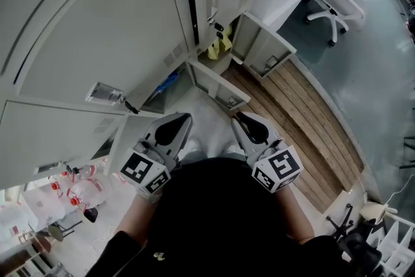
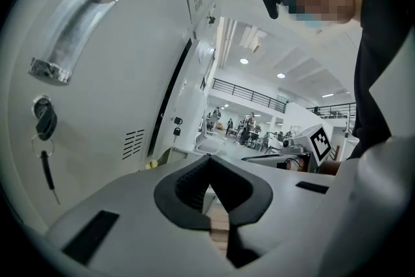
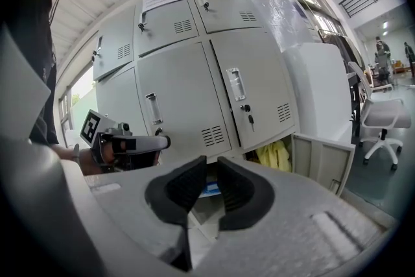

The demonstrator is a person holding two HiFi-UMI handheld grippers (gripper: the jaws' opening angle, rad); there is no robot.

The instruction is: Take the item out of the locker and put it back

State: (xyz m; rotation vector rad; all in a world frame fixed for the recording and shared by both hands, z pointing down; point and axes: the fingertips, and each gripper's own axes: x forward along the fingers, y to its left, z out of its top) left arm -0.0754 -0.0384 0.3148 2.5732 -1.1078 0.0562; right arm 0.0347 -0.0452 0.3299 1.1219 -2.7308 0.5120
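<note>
Both grippers hang close in front of the person's body, facing the bank of lockers. The left gripper [image 1: 183, 120] is clenched tight on nothing, its pads meeting at the tip. The right gripper [image 1: 240, 119] has its jaws a sliver apart, and nothing is caught there either. In the bottom row two compartments stand open. A blue item [image 1: 170, 82] sits in the shadowed locker [image 1: 155, 99], whose door [image 1: 219, 89] swings out toward the person. A yellow item [image 1: 219, 47] sits in the neighbouring compartment, at 2 o'clock from the blue one. Which of the two the task means, I can't call. In the head view the blue item lies just left of 12 o'clock from the left gripper and at 10 o'clock from the right, so the left is nearer. The yellow item lies between 11 and 12 o'clock from the right gripper, its closer hand. The blue item's long axis seems to run 1 to 7 o'clock, though shadow hides much of it. With both things inside and the tongs empty, this fits a moment ahead of the pull-out or one after the return.
</note>
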